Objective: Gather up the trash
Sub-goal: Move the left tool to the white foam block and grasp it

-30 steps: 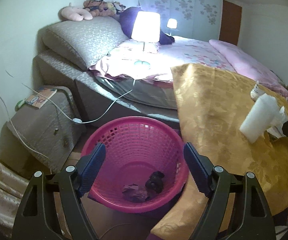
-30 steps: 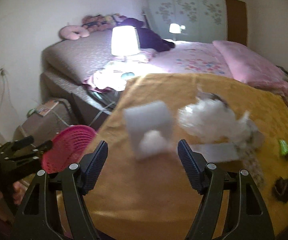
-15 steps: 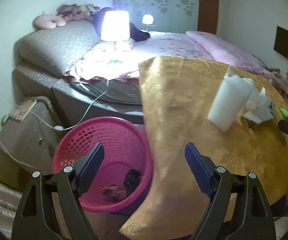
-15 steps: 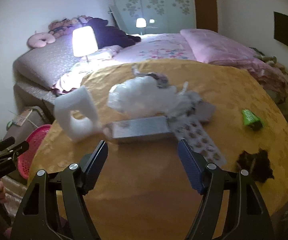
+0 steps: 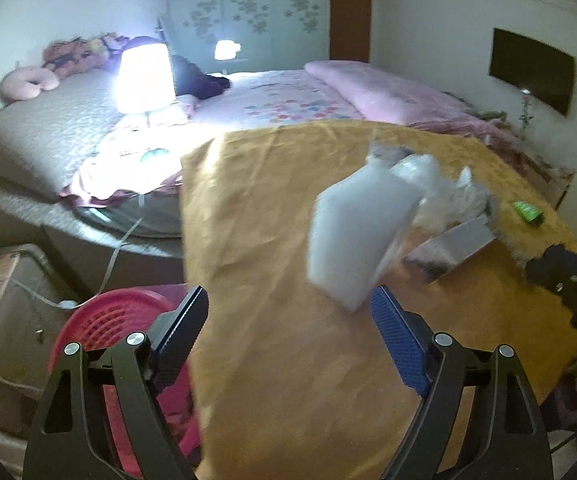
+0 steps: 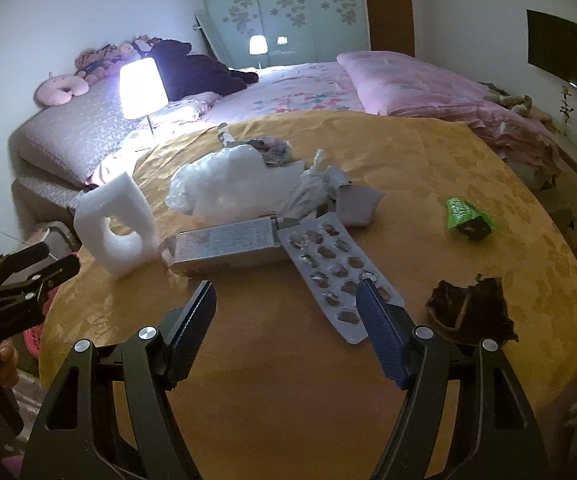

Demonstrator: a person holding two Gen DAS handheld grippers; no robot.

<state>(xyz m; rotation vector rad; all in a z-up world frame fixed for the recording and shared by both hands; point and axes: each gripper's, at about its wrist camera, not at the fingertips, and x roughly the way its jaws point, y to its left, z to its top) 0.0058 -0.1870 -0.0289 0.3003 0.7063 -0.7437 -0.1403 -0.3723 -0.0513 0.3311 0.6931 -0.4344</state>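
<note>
The bed [image 6: 296,80] fills the far side of the room, with a lit lamp [image 6: 142,88] standing at its near edge. In front of me lies the surface [image 6: 468,168], covered by a golden cloth, and the trash is spread across it. A pink basket [image 5: 108,324] stands on the floor at the left edge of the surface, below my left jaws [image 5: 288,332]. The crumpled white plastic bag [image 6: 228,188] lies near the centre of the surface, with crumpled paper [image 6: 320,188] touching its right side. A white foam block [image 6: 114,228] stands upright at the left edge of the surface; in the left wrist view it sits just beyond my left fingers, not between them. A flat silver box [image 6: 228,250] lies just beside the foam block, and an emptied blister pack [image 6: 336,276] rests against the right end of the box. A torn dark wrapper [image 6: 470,312] lies to the right of my right jaws [image 6: 286,324], and a small green wrapper [image 6: 466,216] lies well apart beyond it. My left jaws stand wide apart and hold nothing. My right jaws are parted above bare cloth and hold nothing; the near corner of the blister pack lies just ahead of the right finger.
</note>
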